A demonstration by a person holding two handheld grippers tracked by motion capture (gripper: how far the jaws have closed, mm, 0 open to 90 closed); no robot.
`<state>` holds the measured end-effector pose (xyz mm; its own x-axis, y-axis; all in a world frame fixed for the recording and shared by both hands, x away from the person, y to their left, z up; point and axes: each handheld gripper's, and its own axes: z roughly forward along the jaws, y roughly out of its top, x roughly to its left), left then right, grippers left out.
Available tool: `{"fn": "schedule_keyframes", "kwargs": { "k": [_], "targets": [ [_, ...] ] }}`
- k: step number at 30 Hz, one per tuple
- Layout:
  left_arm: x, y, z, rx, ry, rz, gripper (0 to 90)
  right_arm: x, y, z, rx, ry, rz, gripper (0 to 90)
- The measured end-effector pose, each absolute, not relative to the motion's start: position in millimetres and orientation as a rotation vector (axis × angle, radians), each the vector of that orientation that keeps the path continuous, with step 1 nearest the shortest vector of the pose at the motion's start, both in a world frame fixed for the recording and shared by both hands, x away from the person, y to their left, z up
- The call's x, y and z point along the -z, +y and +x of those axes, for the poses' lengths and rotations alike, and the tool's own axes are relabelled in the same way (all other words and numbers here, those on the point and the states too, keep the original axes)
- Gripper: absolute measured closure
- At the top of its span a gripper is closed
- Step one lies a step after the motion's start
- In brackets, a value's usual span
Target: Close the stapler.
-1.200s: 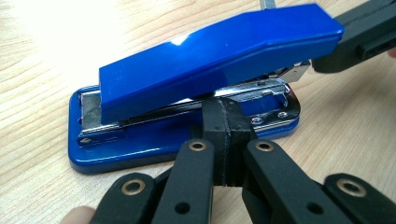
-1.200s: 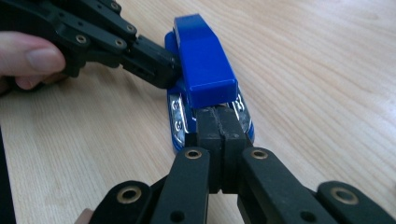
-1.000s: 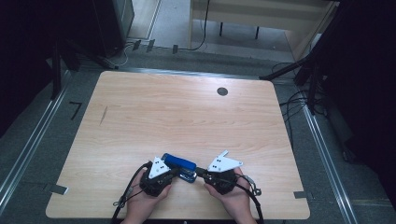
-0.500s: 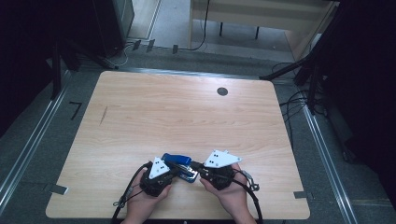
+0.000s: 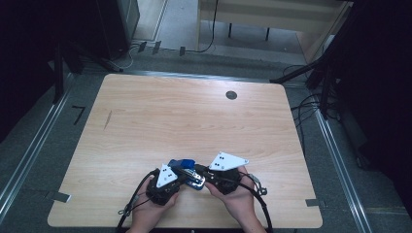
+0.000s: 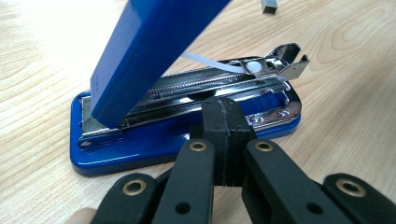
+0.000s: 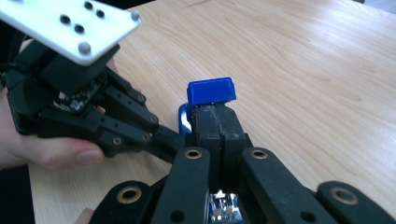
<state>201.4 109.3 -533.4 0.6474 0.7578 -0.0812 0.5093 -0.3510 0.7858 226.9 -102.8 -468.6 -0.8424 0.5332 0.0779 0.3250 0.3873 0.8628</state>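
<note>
A blue stapler [image 5: 182, 163] lies near the table's front edge with its blue cover [image 6: 154, 42] swung up. Its chrome magazine [image 6: 210, 81] is bare and shows a row of staples and a white pusher strip. My left gripper [image 5: 187, 178] comes in from the left. Its jaws are pressed together, and in the left gripper view its tip [image 6: 228, 114] rests against the side of the stapler's base [image 6: 140, 149]. My right gripper [image 5: 200, 177] comes from the right, jaws together [image 7: 217, 114], just under the cover's end [image 7: 211, 91]. Nothing shows between either pair of jaws.
A small loose block of staples [image 6: 269, 5] lies on the wood just beyond the stapler. The wooden table [image 5: 194, 121] has a black round grommet [image 5: 231, 95] at the back right. Cables trail from both grippers over the front edge. Floor rails run along both sides.
My right gripper has edged slightly left, closer against the stapler. The left gripper and the stapler have hardly moved.
</note>
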Motion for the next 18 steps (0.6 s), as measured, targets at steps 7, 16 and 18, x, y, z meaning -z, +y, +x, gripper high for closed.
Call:
{"fn": "schedule_keyframes", "kwargs": {
  "k": [7,16,18],
  "targets": [
    [533,110,201,-0.372,0.984,2.033,90.0,459,-93,232,-1.441,2.431,0.73,90.0],
    [533,109,201,-0.383,0.978,2.039,90.0,452,-83,238,-1.437,2.438,0.708,90.0],
    [533,109,201,-0.382,0.979,2.037,90.0,451,-80,239,-1.441,2.437,0.7,90.0]
  ]
}}
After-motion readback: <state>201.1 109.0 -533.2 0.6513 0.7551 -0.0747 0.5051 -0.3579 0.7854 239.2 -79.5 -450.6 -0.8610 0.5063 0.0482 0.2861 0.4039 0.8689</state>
